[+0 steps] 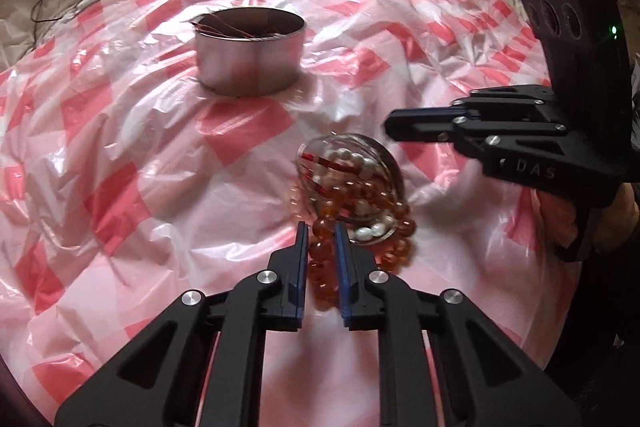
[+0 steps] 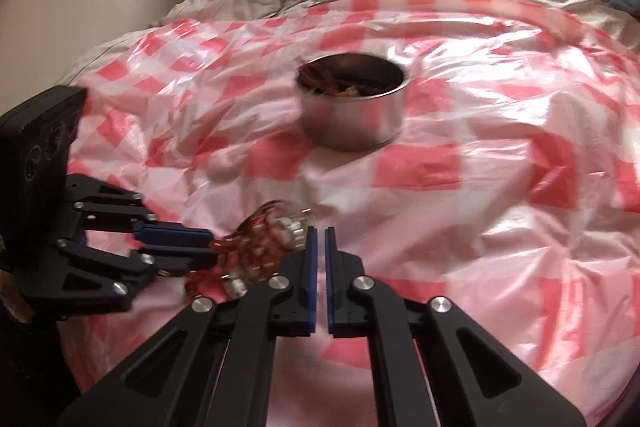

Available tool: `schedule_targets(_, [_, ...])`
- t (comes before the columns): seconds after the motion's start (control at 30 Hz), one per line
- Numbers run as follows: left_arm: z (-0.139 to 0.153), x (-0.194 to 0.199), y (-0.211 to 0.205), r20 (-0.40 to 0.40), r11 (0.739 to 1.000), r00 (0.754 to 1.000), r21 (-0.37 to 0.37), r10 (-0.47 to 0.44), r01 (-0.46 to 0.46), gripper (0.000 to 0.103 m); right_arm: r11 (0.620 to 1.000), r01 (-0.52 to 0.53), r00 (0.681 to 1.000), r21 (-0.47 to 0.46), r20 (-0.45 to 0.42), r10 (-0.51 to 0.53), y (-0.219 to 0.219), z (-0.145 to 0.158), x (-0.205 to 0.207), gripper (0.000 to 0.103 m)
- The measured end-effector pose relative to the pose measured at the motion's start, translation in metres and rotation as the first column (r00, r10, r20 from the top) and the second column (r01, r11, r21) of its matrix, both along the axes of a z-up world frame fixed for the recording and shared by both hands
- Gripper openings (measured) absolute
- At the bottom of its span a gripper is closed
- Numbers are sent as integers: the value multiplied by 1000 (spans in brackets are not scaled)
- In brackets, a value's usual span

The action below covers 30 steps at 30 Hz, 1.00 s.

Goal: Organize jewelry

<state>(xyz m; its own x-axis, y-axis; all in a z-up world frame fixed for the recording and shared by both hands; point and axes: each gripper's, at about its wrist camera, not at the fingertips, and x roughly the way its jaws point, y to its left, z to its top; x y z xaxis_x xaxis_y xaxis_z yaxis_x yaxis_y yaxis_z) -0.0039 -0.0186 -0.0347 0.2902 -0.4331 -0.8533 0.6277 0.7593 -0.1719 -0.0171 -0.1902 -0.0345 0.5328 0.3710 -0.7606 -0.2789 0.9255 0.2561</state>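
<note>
We see a crinkled pink-and-white checked plastic sheet [image 1: 160, 155] spread over a bed, with a round silver metal tin [image 1: 250, 51] standing upright on it at the far side, thin reddish cords inside. Nearer, a clear glass bowl [image 1: 348, 183] lies tipped on its side, white pearl-like beads [image 1: 360, 163] and a red cord within, and a strand of amber-coloured round beads [image 1: 320, 259] spilling out of its mouth toward us onto the sheet. Our left gripper [image 1: 321, 227] is clamped on that amber strand, blue pads pressing a bead on either side, just at the bowl's mouth. Our right gripper [image 2: 320, 233] is closed with nothing between its pads; from the right wrist view the bowl sits just left of its tips, and we cannot tell if it touches the glass. The tin is well apart from both grippers. A hand [image 1: 560, 223] grips the right gripper's handle at the right edge.
</note>
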Motion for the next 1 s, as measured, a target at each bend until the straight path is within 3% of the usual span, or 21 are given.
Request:
schedule_targets(0.17, [0, 0, 0, -2, 1000, 1000, -9, -9, 9, 12, 996, -30, 999, 82, -29, 32, -5, 0, 3, 4])
schedule_targets(0.2, [-1, 0, -1, -5, 1000, 1000, -5, -10, 10, 13, 996, -46, 998, 78, -30, 48, -2, 0, 3, 8])
schedule_targets(0.23, [-3, 0, -1, -21, 1000, 1000, -9, -15, 15, 20, 996, -53, 998, 73, -27, 55, 1, 0, 2, 34])
schedule_targets(0.27, [-4, 0, -2, -32, 1000, 999, -10, -18, 18, 31, 996, -51, 998, 69, -19, 52, 3, 0, 0, 47])
schedule_targets(0.3, [-6, -1, -3, -32, 1000, 999, -2, -13, 13, 37, 996, -56, 998, 71, -9, 56, 4, 1, -1, 52])
schedule_targets(0.37, [-9, -2, -6, -31, 1000, 999, 11, -19, 19, 37, 996, -68, 998, 54, -9, 68, 9, -1, -1, 50])
schedule_targets(0.43, [-8, -2, -7, -32, 1000, 999, 9, -24, 24, 34, 998, -69, 998, 12, -15, 69, 14, -5, -1, 36])
schedule_targets(0.47, [-7, -1, -7, -33, 1000, 999, 10, -22, 22, 23, 997, -70, 997, -20, -17, 70, 17, -7, -1, 29])
schedule_targets(0.5, [-7, -1, -6, -41, 1000, 999, 4, -21, 22, 15, 996, -73, 997, -42, -18, 72, 19, -9, -1, 13])
schedule_targets(0.53, [-6, 0, -4, -46, 1000, 999, -8, -21, 20, 10, 996, -80, 997, -46, -16, 79, 21, -9, -2, 10])
schedule_targets(0.6, [-2, 0, -2, -34, 1000, 999, -5, -9, 9, 10, 993, -86, 996, -75, 5, 87, 24, -7, -5, 6])
schedule_targets(0.77, [21, 6, 22, -30, 985, 999, -167, 36, -40, 10, 998, -59, 998, -16, 37, 60, 9, 5, -7, 5])
schedule_targets(0.97, [35, 13, 45, -25, 951, 994, -290, 106, -109, 10, 1000, -5, 997, 3, 72, 5, -7, 16, -5, 5])
schedule_targets(1.0, [36, 14, 47, -13, 953, 992, -275, 124, -123, 10, 1000, 25, 996, -15, 81, -23, -12, 18, -4, 5])
